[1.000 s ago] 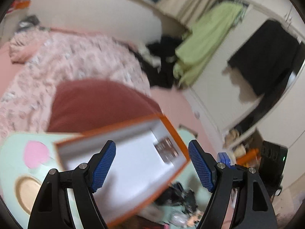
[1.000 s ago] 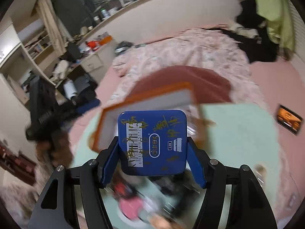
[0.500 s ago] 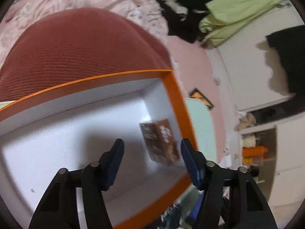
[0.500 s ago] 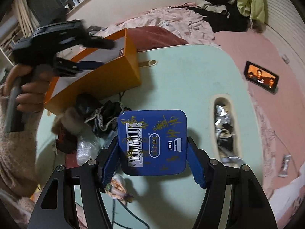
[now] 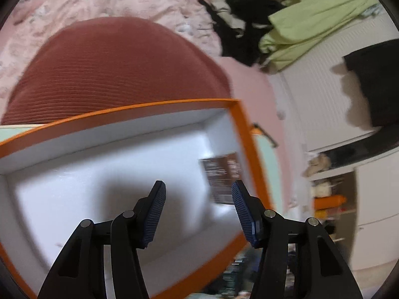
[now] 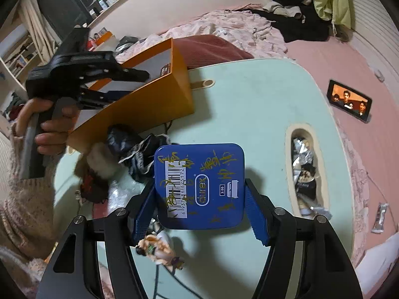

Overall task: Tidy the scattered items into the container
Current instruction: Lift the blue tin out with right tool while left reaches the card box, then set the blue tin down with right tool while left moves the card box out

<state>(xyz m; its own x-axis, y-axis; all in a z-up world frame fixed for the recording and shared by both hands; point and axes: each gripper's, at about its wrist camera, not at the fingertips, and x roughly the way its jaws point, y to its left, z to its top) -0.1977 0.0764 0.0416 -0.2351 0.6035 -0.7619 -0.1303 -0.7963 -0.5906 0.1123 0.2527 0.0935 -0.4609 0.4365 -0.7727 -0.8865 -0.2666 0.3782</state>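
My right gripper (image 6: 199, 199) is shut on a blue tin (image 6: 199, 182) with a barcode and yellow scribbles, held above the mint-green table (image 6: 249, 112). The orange box (image 6: 149, 99) with a white inside stands at the table's far left. My left gripper (image 5: 199, 211) hangs over the box's white floor (image 5: 87, 199), its jaws partly apart with nothing between them. A brown packet (image 5: 220, 177) lies inside by the right wall. In the right wrist view a hand (image 6: 49, 122) holds the left gripper (image 6: 129, 84) reaching into the box.
A heap of dark cloth (image 6: 139, 147), a fluffy item (image 6: 99, 159) and clear wrap (image 6: 117, 189) lies in front of the box. A small figurine (image 6: 159, 249) sits below the tin. A table slot (image 6: 304, 164) holds wrappers. A phone (image 6: 349, 99) lies on the pink bedding.
The left gripper has sunk closer into the orange box and its jaws have narrowed, still empty. The right gripper has come down toward the table with the blue tin in it.
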